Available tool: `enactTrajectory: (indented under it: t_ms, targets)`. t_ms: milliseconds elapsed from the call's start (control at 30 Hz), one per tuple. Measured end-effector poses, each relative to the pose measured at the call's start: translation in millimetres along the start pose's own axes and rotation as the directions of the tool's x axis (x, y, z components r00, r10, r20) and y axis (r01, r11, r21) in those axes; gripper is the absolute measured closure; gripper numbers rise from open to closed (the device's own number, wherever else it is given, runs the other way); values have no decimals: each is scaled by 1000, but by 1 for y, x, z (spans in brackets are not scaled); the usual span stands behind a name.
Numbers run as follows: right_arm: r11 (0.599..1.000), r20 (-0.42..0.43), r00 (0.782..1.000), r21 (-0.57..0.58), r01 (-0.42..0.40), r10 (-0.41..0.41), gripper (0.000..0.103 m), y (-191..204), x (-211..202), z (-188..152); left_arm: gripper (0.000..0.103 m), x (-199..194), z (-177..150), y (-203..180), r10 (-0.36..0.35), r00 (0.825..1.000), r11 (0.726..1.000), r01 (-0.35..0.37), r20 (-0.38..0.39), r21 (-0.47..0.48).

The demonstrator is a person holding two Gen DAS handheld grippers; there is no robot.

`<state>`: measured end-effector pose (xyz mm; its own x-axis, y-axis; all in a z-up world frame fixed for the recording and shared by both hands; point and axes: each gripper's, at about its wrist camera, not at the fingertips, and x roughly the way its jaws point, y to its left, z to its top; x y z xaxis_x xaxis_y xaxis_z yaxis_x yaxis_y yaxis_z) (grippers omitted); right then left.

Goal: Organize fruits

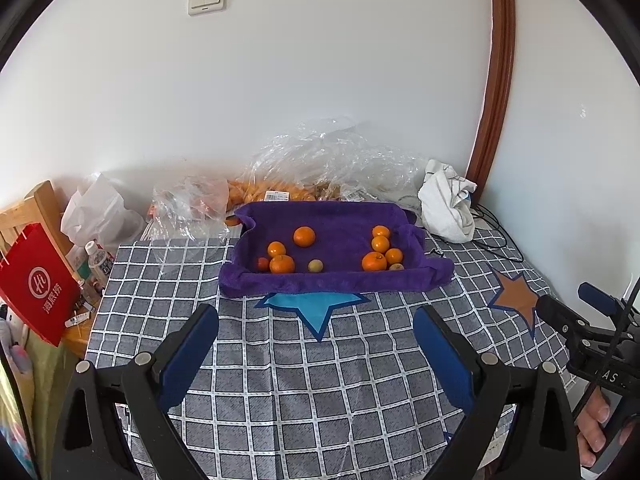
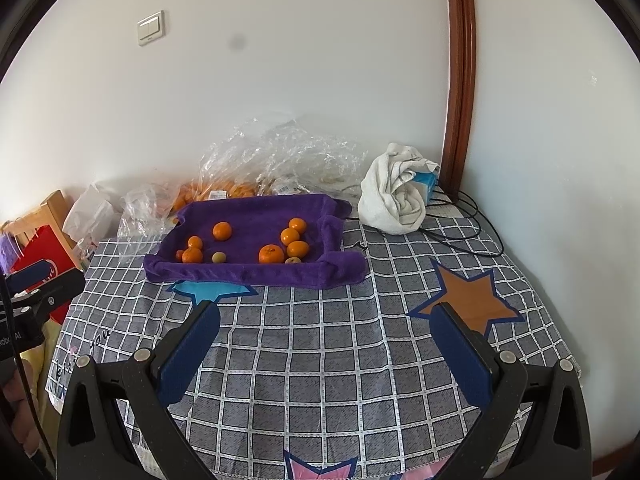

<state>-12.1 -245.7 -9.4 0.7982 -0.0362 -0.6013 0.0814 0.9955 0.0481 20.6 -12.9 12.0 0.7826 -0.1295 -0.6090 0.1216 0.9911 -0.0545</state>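
Small round orange fruits (image 1: 282, 264) lie in a purple towel-lined tray (image 1: 332, 280), well ahead of the fingers. The left gripper (image 1: 316, 330) and the right gripper (image 2: 326, 326) are both spread wide, holding nothing.

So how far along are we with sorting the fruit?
Partly sorted, by the look of it: on the purple towel, oranges sit in a left cluster and a right cluster, with one pale fruit between them. Nothing is in hand: the left tool and right tool are open and empty, short of the towel. More oranges remain in the plastic bag behind.
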Motion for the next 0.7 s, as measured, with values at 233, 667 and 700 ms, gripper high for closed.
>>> enactTrajectory:
  t_ms: [233,667,700]
  targets:
    - [1000,-1,1000,-1,1,-1,0,1,0,-1,5,0,1,0,-1,1000,1000,1,1,6]
    - [1000,-10,1000,-3,11,-11,0,4,4,-2,5,3,0,-1,-5,1000,1000,5,-4,2]
    - [1000,-11,1000,-3,8,-8,0,4,5,-3,4,4,-1,0,-7,1000,1000,7,-1,1]
